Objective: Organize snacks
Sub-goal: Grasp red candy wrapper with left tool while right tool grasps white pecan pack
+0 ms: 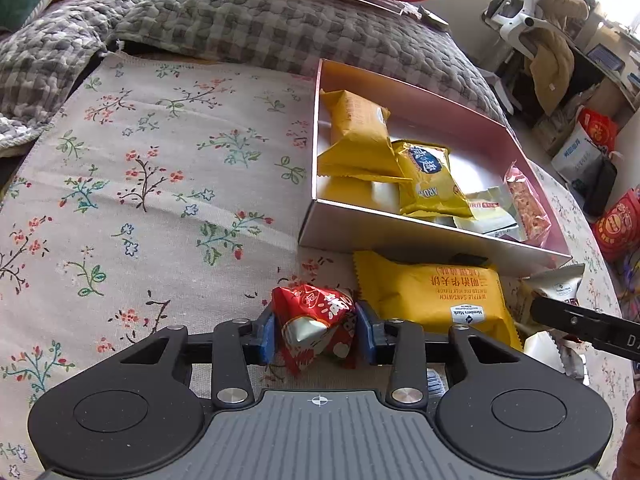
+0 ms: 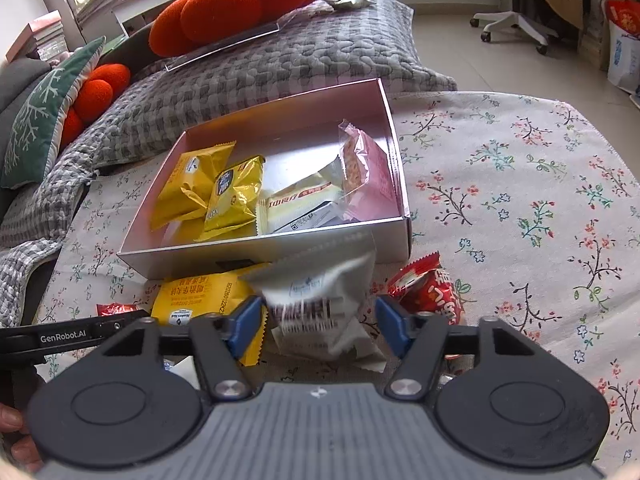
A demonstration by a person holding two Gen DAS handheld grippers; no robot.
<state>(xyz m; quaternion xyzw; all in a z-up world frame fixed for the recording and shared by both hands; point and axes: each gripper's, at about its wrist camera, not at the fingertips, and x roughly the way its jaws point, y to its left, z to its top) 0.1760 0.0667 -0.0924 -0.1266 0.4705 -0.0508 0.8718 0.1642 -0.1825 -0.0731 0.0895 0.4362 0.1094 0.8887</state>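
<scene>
Left wrist view: the left gripper (image 1: pixel 316 330) has its blue pads against both sides of a crinkled red foil snack packet (image 1: pixel 314 322), clamped on it where it lies on the floral tablecloth (image 1: pixel 160 184).
Right wrist view: the right gripper (image 2: pixel 318 326) straddles a white plastic snack pouch with dark print (image 2: pixel 320 308); the pouch is blurred, and a gap shows beside the right pad, so the jaws read as apart and not yet pressing.
Box: the shallow pink cardboard box (image 1: pixel 400 236) sits just beyond both packets, already holding several yellow wrappers, a pale bar and a clear-wrapped pink bar.
Loose snacks: a large yellow waffle sandwich pack (image 1: pixel 436 296) lies against the box's near wall, between the two grippers; a second red foil packet (image 2: pixel 430 292) lies right of the white pouch.
Step in hand: judged as both grippers taking one snack each for the box.
Risk, left: foil is slick and puffy; a grip on a crumpled corner could let the packet twist or drop short of the box.
Risk, right: if the pads close on only one edge, the pouch may slide out, or the inner pad may drag the yellow pack beneath it.
Risk, both: the grippers work close together, so lifting at once could knock them or catch the box's near wall and shove it.
</scene>
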